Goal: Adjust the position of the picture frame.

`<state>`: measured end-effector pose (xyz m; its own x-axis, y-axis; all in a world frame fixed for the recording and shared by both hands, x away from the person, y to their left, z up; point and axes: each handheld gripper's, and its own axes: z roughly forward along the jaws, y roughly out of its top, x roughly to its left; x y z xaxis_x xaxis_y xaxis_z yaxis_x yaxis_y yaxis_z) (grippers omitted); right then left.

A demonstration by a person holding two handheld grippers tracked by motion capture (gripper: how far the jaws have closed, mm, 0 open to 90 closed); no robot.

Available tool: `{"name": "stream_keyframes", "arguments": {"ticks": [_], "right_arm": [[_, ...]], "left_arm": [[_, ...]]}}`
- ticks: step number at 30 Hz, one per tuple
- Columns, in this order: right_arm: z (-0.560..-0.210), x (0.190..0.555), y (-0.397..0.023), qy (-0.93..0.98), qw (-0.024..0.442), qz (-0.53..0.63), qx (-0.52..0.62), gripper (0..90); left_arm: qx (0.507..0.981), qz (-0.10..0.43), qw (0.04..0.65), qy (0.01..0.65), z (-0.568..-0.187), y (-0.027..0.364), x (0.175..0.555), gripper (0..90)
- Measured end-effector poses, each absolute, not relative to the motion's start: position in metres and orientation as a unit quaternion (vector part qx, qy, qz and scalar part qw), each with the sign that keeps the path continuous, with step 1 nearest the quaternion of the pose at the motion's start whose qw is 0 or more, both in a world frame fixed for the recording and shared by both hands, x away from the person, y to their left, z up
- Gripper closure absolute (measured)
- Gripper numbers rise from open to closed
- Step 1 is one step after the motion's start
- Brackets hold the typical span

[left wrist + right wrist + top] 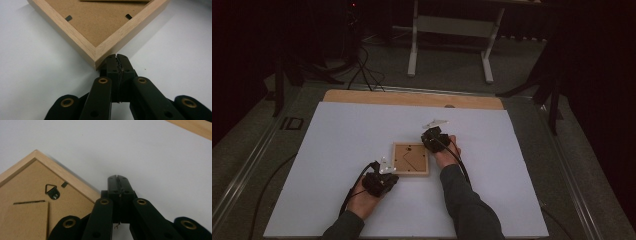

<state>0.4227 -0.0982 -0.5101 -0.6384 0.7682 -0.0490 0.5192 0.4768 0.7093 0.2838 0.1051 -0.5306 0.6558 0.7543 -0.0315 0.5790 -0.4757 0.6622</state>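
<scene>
A dim lab: white-topped table (337, 150), floor cables (362, 70), metal stand (452, 30).

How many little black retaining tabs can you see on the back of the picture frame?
3: two in the left gripper view, one by each rail near the frame's corner, one beside the triangular hanger in the right gripper view. Others may be hidden.
</scene>
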Motion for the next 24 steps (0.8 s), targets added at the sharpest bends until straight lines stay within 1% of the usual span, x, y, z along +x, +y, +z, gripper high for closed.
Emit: {"name": "stream_keyframes", "arguments": {"ticks": [5,6,10,15,19,24], "right_arm": [[-0.508,0.420,-0.104,0.845,0.174,0.332,0.382,89.8],[-0.508,0.418,-0.106,0.846,0.172,0.330,0.383,89.9],[-0.507,0.408,-0.116,0.850,0.164,0.329,0.378,89.8],[-0.505,0.392,-0.126,0.861,0.162,0.316,0.364,89.8],[-0.505,0.376,-0.137,0.862,0.143,0.325,0.363,89.8],[-0.512,0.355,-0.145,0.864,0.132,0.322,0.363,89.8]], "left_arm": [[0.843,0.134,0.324,0.408,-0.530,0.111,0.288,89.0],[0.837,0.130,0.325,0.421,-0.529,0.115,0.291,89.0],[0.830,0.130,0.329,0.432,-0.528,0.119,0.298,88.8],[0.823,0.132,0.333,0.440,-0.527,0.117,0.304,88.9],[0.820,0.132,0.336,0.444,-0.525,0.119,0.310,88.9],[0.814,0.130,0.340,0.453,-0.526,0.121,0.315,89.0]]}}
